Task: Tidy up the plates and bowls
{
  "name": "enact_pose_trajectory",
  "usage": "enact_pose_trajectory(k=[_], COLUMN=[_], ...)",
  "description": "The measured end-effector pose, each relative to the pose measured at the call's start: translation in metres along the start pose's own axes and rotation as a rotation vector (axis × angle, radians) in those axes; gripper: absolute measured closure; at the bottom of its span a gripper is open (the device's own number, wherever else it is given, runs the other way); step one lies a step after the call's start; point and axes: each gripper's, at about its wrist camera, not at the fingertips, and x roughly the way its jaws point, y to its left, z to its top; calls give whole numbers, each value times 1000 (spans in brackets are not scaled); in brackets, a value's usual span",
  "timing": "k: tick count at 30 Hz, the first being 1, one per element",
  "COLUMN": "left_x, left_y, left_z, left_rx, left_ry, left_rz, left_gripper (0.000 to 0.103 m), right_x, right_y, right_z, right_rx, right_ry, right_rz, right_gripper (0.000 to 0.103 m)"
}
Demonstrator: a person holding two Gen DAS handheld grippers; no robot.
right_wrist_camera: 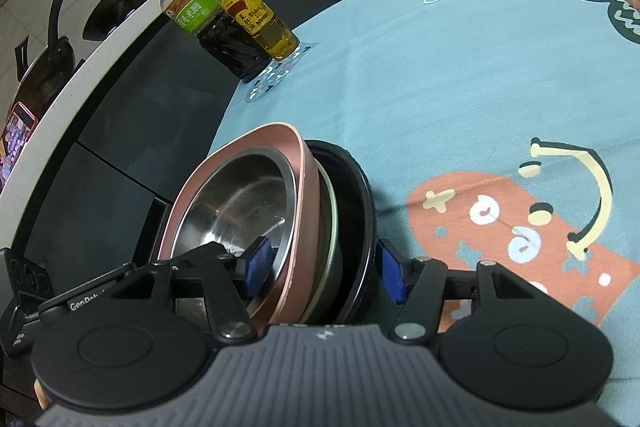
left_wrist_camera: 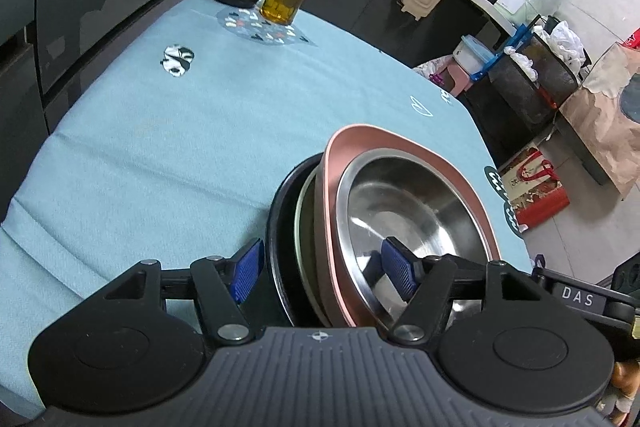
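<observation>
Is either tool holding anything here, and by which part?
Left tool is open, astride the near rims of the nested stack: round steel bowl in pink dish in black bowl. Right tool straddles those rims too; grip cannot be told.

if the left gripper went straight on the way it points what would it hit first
Most likely the nested stack right in front of it: the left gripper has open jaws straddling the rims of the black dish, pink bowl and steel bowl. Those rims look nearest, though depth is unclear.

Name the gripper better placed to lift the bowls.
Right, probably: the right gripper straddles the nested pink, steel and black bowls closely; the left gripper stands wide open, a gap beside the black rim.
</observation>
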Motion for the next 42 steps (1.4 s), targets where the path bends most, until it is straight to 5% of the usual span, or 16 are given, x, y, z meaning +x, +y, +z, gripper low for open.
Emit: enact_pose_trajectory(k=[5, 20, 42], left_x=[3, -3, 33], left_y=[2, -19, -51], left_z=[-1, -1, 56], left_rx=[-34, 40, 106], left_ry=[28, -32, -75], left_rz=[-39, 17, -6], left_gripper=[41, 46, 47], right_x=[0, -3, 1], right_y=[3, 19, 12], right_z=[-1, 3, 61], right_rx=[-5, -78, -81], right_ry=[-14, -63, -142], right_rz=[-13, -88, -111], right_gripper=[54, 57, 57])
